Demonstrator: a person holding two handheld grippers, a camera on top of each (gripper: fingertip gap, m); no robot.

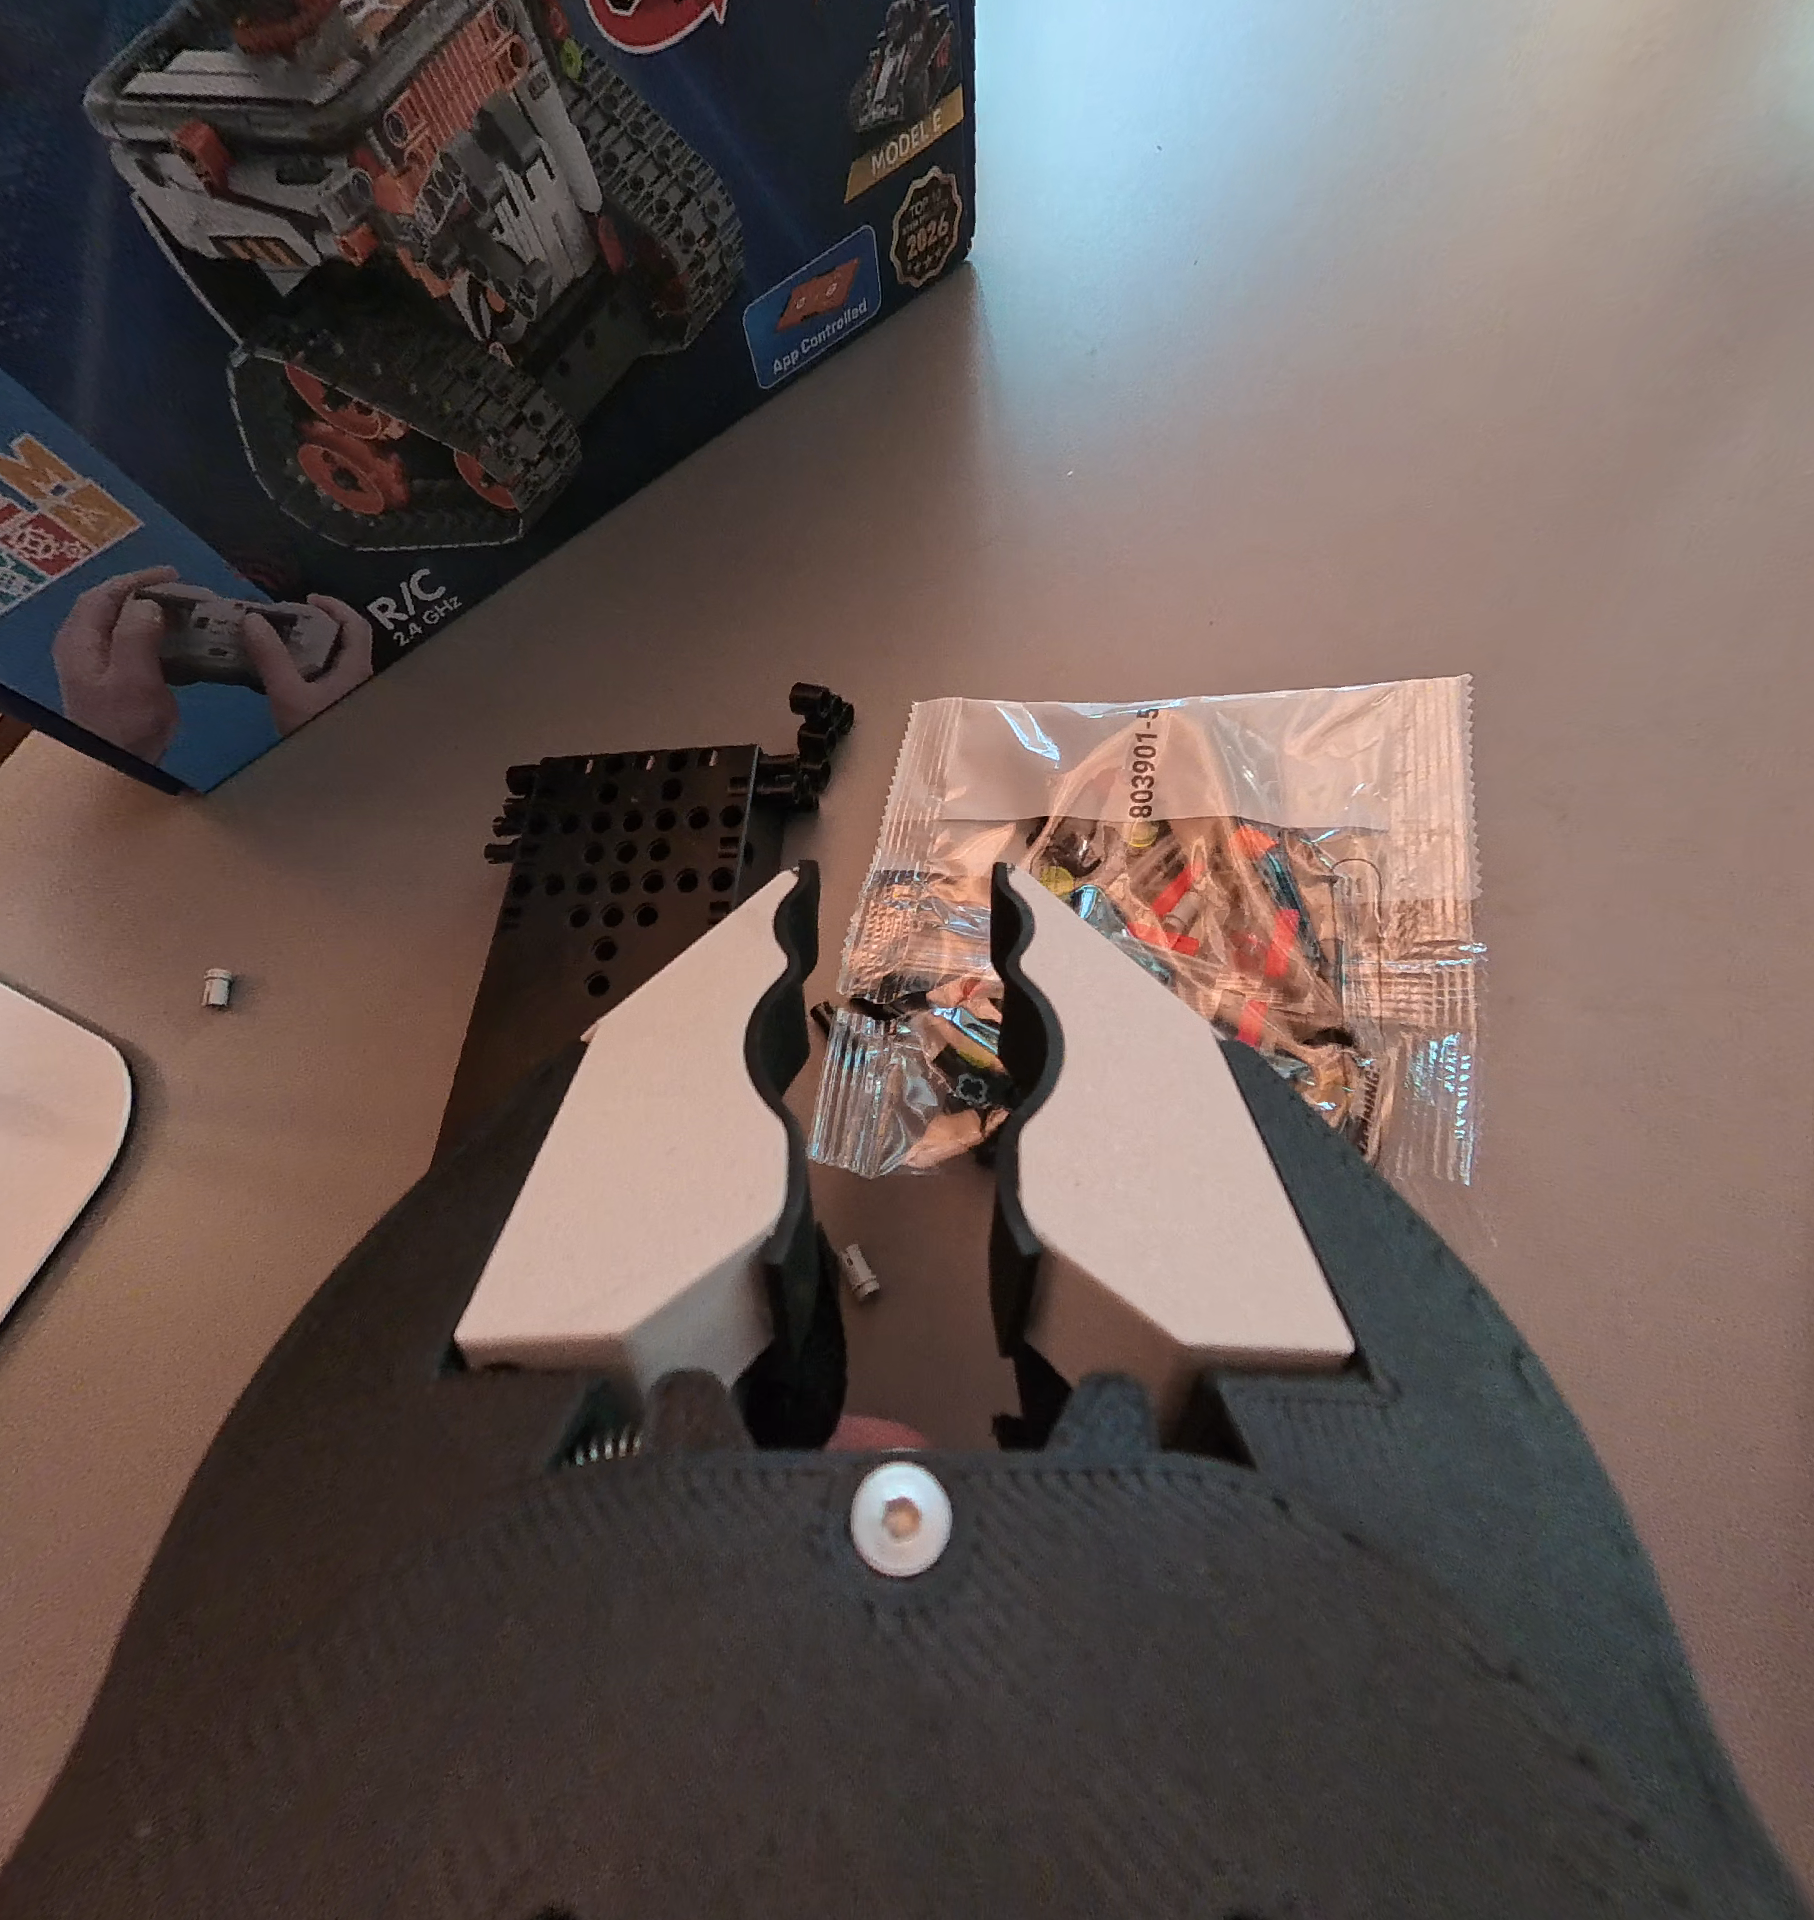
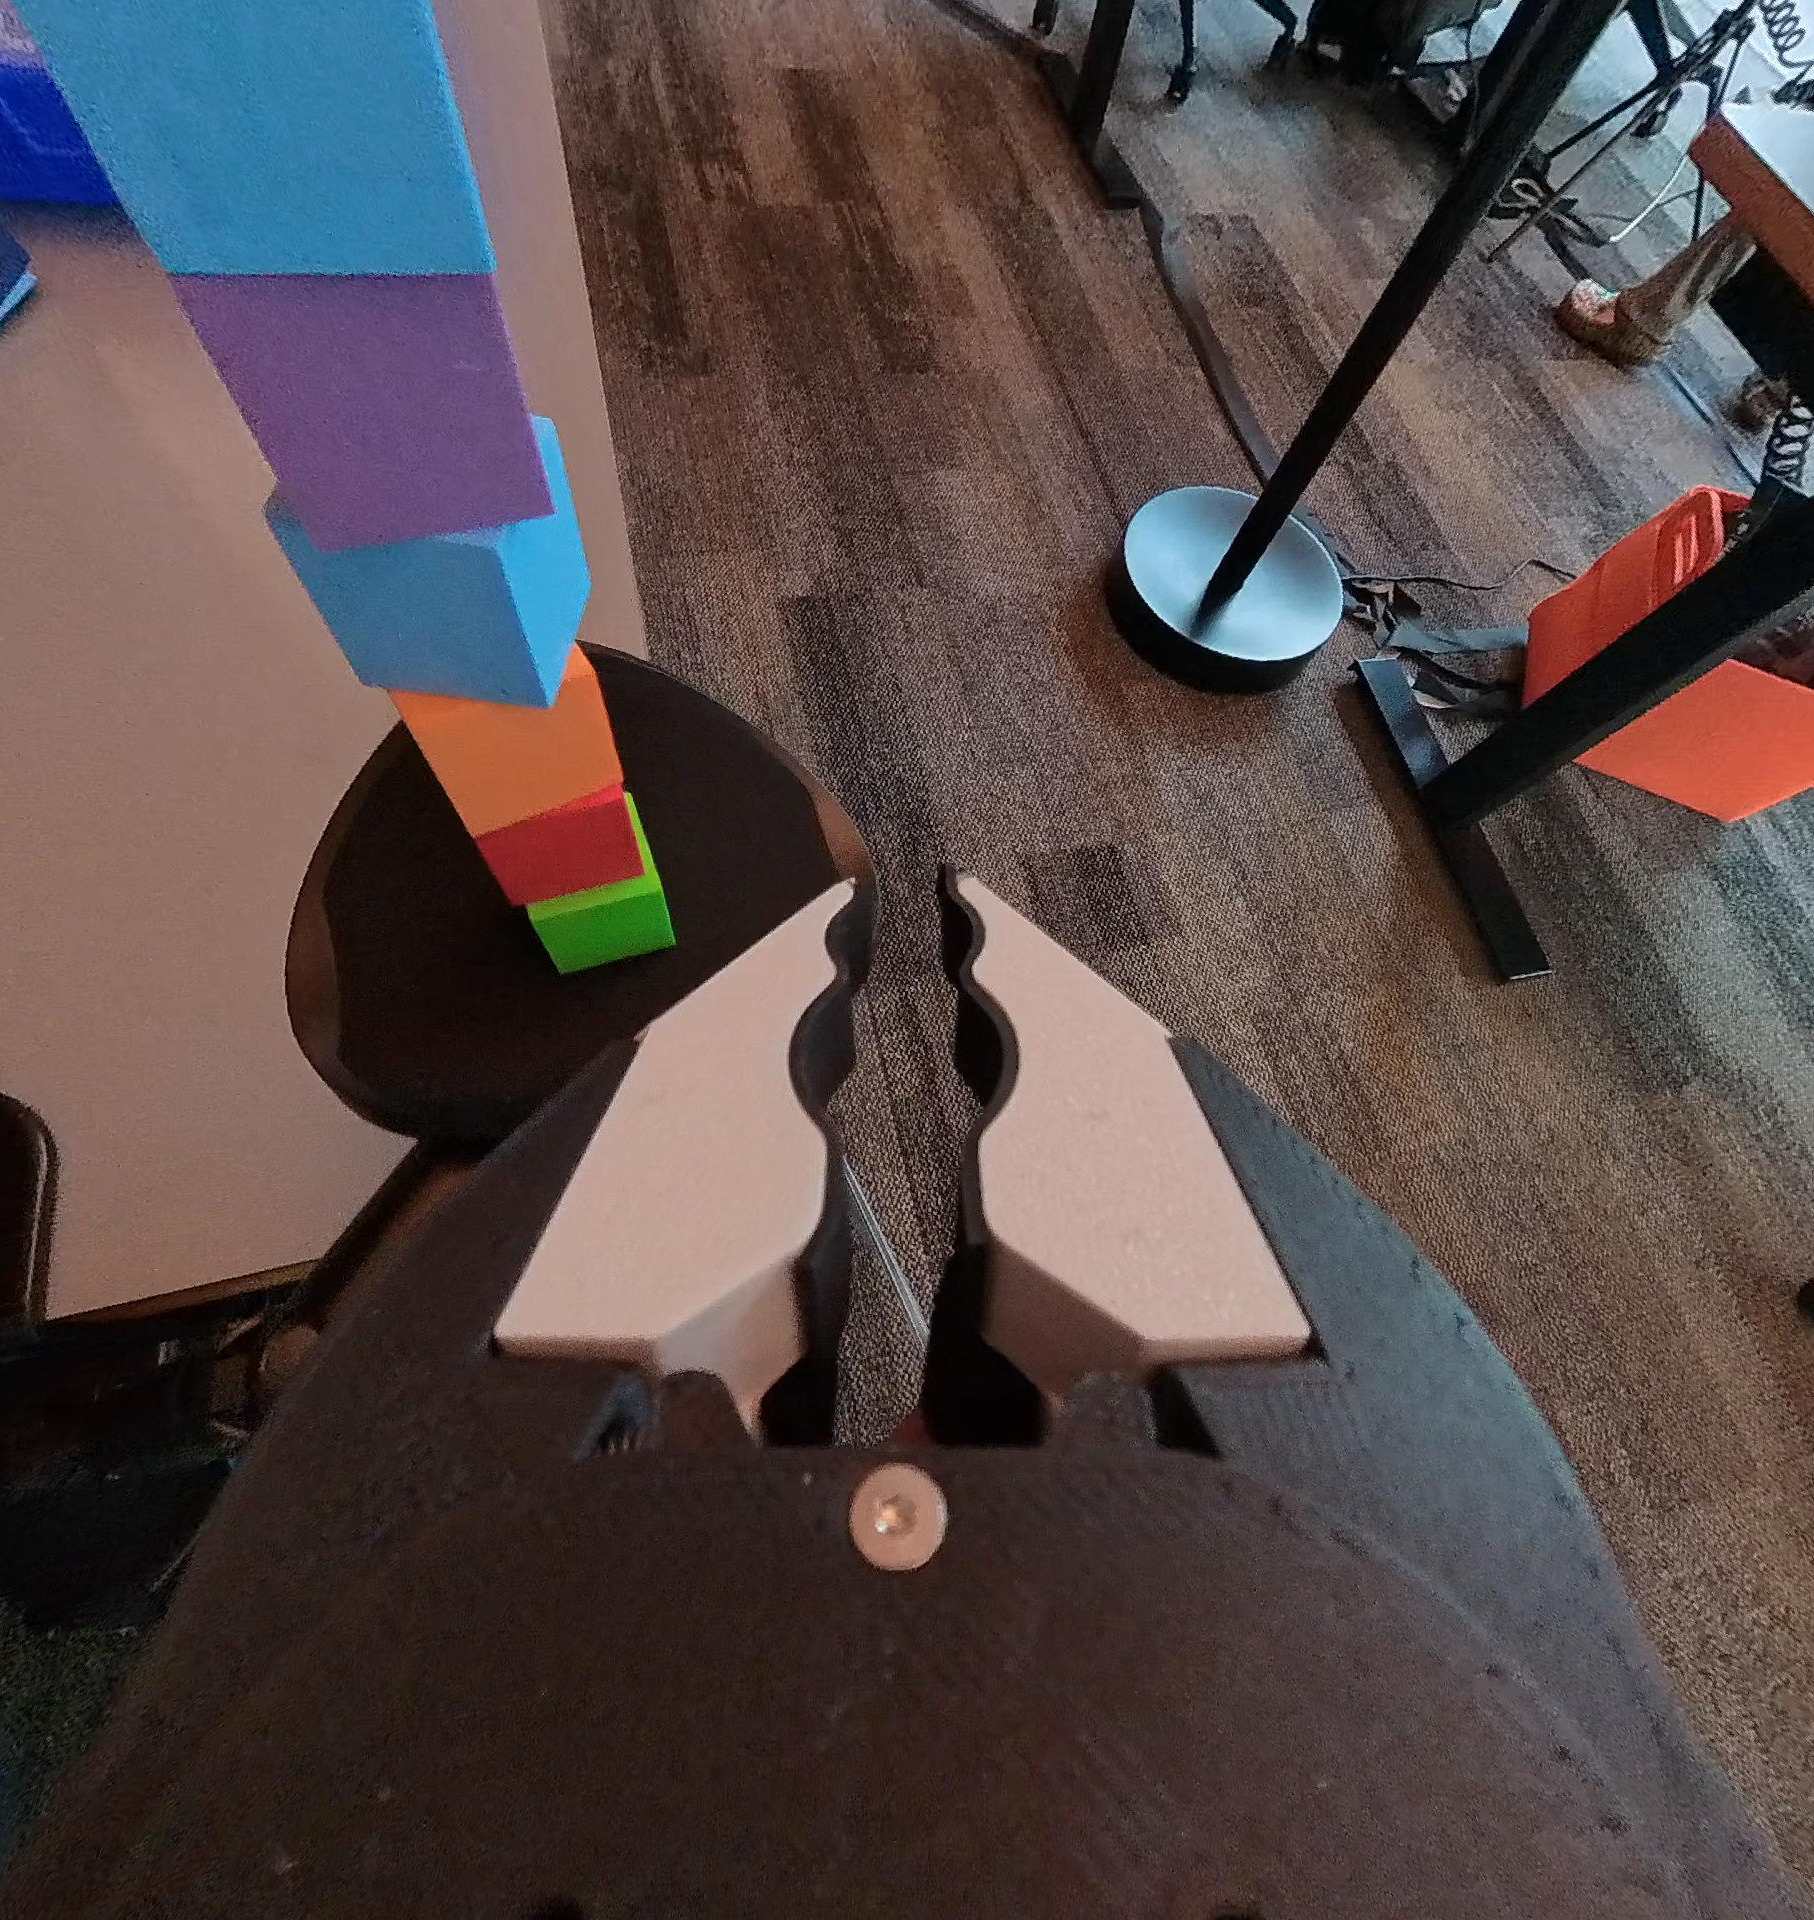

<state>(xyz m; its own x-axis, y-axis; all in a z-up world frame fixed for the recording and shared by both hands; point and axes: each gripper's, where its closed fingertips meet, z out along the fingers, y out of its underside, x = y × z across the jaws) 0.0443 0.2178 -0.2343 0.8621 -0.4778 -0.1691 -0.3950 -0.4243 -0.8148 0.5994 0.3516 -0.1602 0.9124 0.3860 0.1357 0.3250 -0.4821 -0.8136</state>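
Note:
My left gripper is open and empty, just above the table. Its tips hover over the left edge of a clear plastic bag of small coloured building parts. A black perforated plate with pins lies just left of the tips. A small grey peg lies between the fingers, another farther left. My right gripper is empty, its jaws a narrow gap apart, held over the floor past the table's edge. Left of it a tall tower of foam blocks stands on a round black plate.
A large blue toy box stands behind the parts. A white object lies at the left edge. In the right wrist view there is a lamp stand base, an orange bin, black table legs and brown carpet. The left gripper's tips are roughly 60 centimetres from the right gripper's. My left gripper's tips are some 6 centimetres from the black perforated plate.

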